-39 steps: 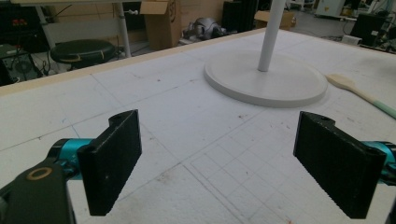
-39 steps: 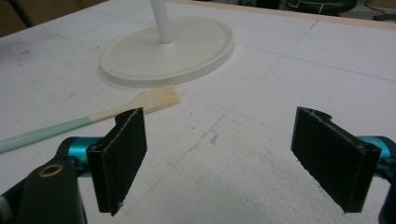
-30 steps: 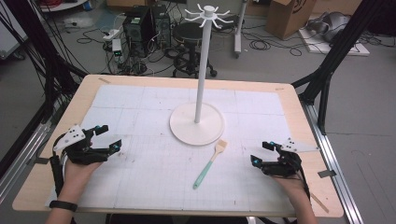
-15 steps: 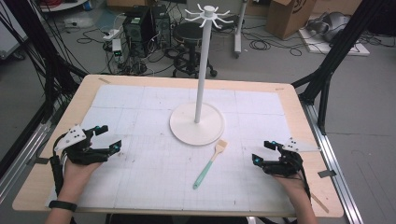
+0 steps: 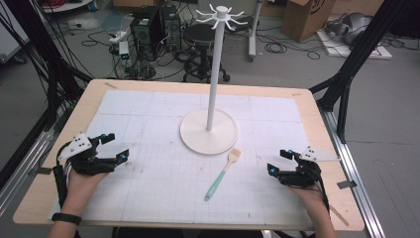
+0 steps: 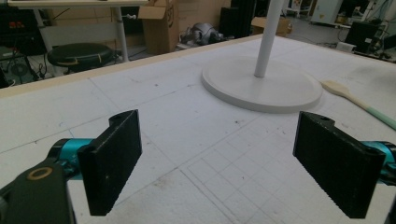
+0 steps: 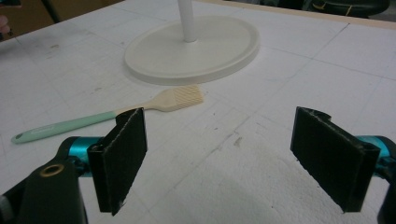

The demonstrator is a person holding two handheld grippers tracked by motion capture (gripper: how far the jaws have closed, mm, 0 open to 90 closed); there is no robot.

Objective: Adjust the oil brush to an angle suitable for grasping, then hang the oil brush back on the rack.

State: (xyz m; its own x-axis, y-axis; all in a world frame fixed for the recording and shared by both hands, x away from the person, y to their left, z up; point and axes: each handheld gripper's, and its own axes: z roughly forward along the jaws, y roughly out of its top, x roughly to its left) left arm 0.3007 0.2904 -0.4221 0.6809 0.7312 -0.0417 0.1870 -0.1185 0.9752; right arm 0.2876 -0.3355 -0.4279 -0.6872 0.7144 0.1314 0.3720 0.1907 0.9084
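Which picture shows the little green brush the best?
The high view: the whole brush lies clear, pale head near the white stand, green handle toward the person. The right gripper view also shows it whole, but one jaw overlaps it. The left gripper view cuts off its handle.

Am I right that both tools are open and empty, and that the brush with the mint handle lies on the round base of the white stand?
Not quite. The brush lies on the white mat beside the stand's base, bristle end just off its rim, as the high view shows. Both the left tool and right tool are indeed open and empty.
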